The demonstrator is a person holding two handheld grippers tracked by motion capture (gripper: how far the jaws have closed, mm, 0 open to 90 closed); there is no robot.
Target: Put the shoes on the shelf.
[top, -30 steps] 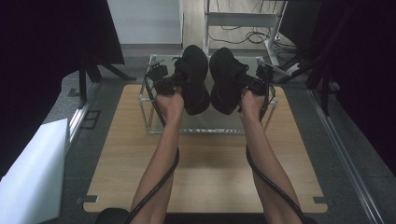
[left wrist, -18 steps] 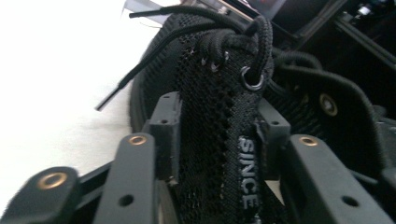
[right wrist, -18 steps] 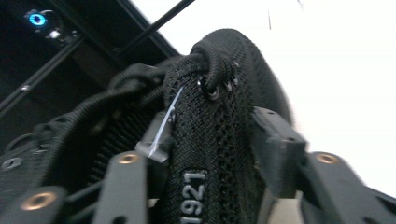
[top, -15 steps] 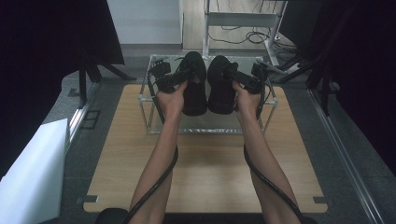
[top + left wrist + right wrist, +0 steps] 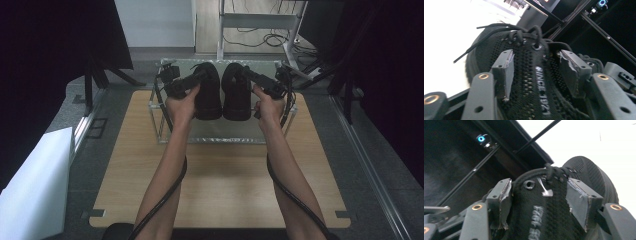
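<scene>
Shoes — a black pair, side by side near the far edge of the wooden worktop (image 5: 220,170), on top of a clear-walled, metal-framed rack (image 5: 161,120). The left shoe (image 5: 207,92) and the right shoe (image 5: 236,92) lie parallel, nearly touching. The left gripper (image 5: 200,76) reaches in from the rack's left side to the left shoe; the right gripper (image 5: 245,74) reaches in from the right side to the right shoe. Each is held by a bare hand — left hand (image 5: 181,102), right hand (image 5: 267,105) — with a black cable trailing back along the forearm.

In the left gripper view, the jaws stand on either side of the shoe's mesh upper, the grey pads (image 5: 504,68) pressed against the fabric below the laces (image 5: 519,33); the gripper is clamped on the left shoe. White lettering "SINCE 1921" (image 5: 542,88) runs between the jaws.

In the right gripper view, the jaws likewise squeeze the tongue area of the right shoe, pads (image 5: 580,200) against the mesh beside an eyelet (image 5: 529,185).
</scene>
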